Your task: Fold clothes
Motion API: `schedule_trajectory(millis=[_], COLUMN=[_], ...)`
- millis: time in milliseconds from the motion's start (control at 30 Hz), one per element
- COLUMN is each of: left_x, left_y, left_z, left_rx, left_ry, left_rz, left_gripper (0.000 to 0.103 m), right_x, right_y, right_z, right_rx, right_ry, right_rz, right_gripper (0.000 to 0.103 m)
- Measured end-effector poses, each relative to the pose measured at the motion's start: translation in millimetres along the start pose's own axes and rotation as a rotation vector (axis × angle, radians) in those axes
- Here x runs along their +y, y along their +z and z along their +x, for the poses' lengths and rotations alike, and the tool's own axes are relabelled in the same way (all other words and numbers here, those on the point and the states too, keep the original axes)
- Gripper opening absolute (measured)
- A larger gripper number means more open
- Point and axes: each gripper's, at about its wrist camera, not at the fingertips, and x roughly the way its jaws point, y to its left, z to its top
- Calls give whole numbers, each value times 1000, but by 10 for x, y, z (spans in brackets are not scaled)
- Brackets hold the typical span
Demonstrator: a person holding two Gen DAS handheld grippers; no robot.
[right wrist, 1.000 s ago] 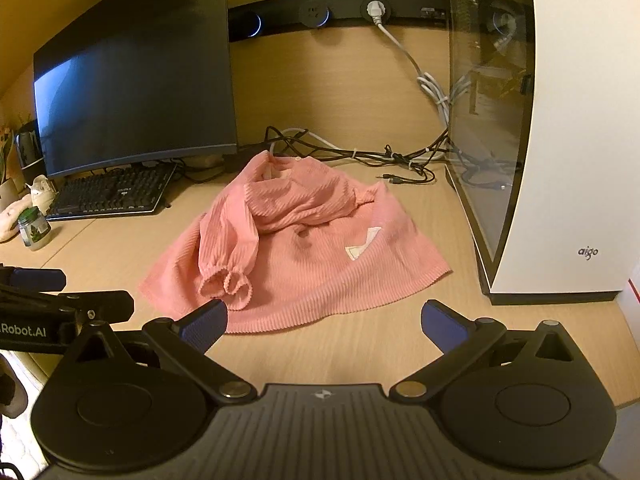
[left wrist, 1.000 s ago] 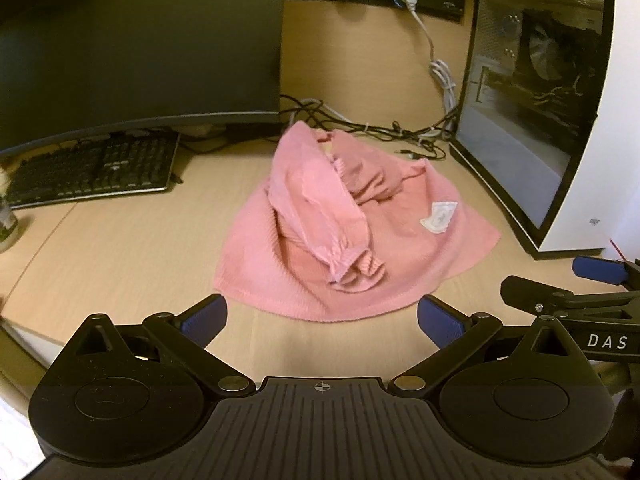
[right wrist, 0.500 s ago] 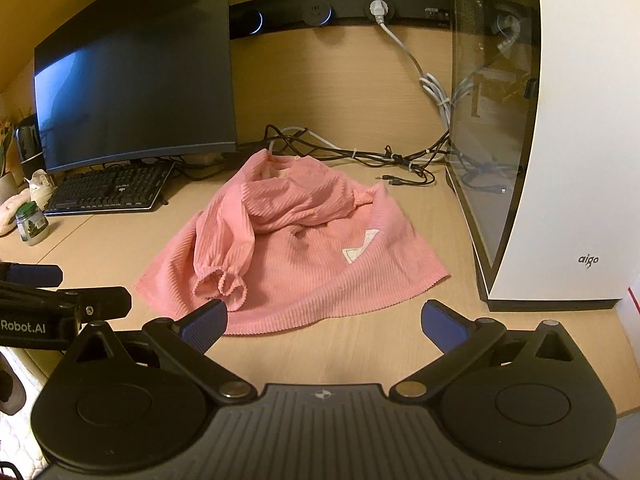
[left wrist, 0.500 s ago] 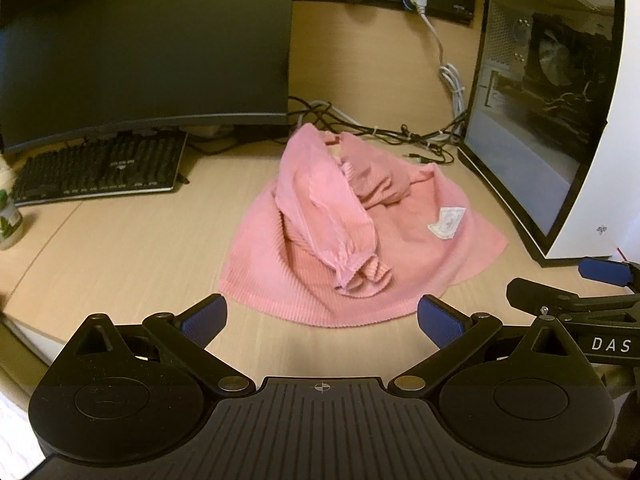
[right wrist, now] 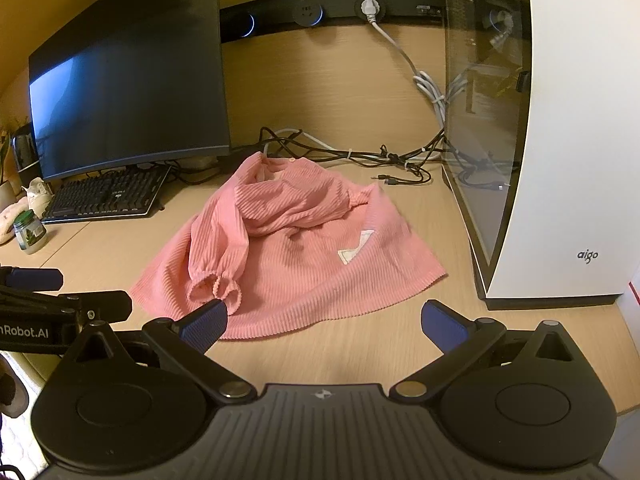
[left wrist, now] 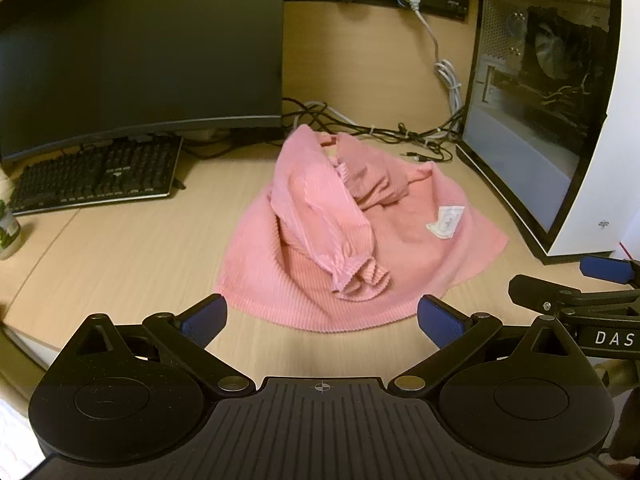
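Note:
A pink ribbed garment (left wrist: 352, 236) (right wrist: 296, 256) lies crumpled on the wooden desk, one sleeve with a frilled cuff (left wrist: 356, 276) (right wrist: 214, 288) folded over its body, a white label (left wrist: 444, 220) (right wrist: 354, 248) showing on the right side. My left gripper (left wrist: 322, 318) is open just short of the garment's near hem, holding nothing. My right gripper (right wrist: 324, 326) is open too, its left fingertip (right wrist: 204, 324) over the hem beside the cuff. Each gripper shows at the edge of the other's view.
A dark monitor (left wrist: 140, 52) and black keyboard (left wrist: 96, 176) stand at the back left. A white computer case (left wrist: 560, 112) (right wrist: 560, 140) walls the right side, with tangled cables (left wrist: 372, 128) behind the garment. A small jar (right wrist: 30, 236) sits far left.
Both grippers have moved forward toward the garment, which now looks larger and nearer. The garment itself lies as before, and both grippers stay open.

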Motion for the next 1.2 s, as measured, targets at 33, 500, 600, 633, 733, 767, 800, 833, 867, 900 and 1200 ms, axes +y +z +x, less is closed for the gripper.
schedule_trajectory(millis=[33,500,600,633,733,767,800,833,867,900,1200], left_x=[1,10,17,19,23,22,22,23,25,27,32], left_y=[1,14,16,18,22,21,20,20,20,19,19], left_z=[1,22,31,35,42,43,44,47,49,52,63], left_rx=[-1,-2,0,1,2,2,2,3,3,4,4], left_ry=[0,-5,-5,-6,-7,-7,-7,-8,-8,-8,-11], left_rz=[1,0,-2,-3,-5,-5,-6,-6,-7,-7,-6], left_gripper=[103,103,103,103,103,103,103,103,103,103,103], right_x=[-1,-6,-4,-5,-2,-5,-9,-11,-11,-10,0], right_y=[1,-5,5,5,9,13,19,21,23,25,27], right_z=[1,17,22,23,26,29,33,35,36,37,38], right_rx=[0,-3,-3,-3,-3,-3,-2,-2,-2,-2,-2], right_ry=[1,-2,-1,-1,0,0,1,2,2,3,1], right_rz=[-2,-5,-4,-4,-5,-5,-5,-5,-5,-4,-3], right_gripper=[103,103,103,103,103,103,103,103,103,103,103])
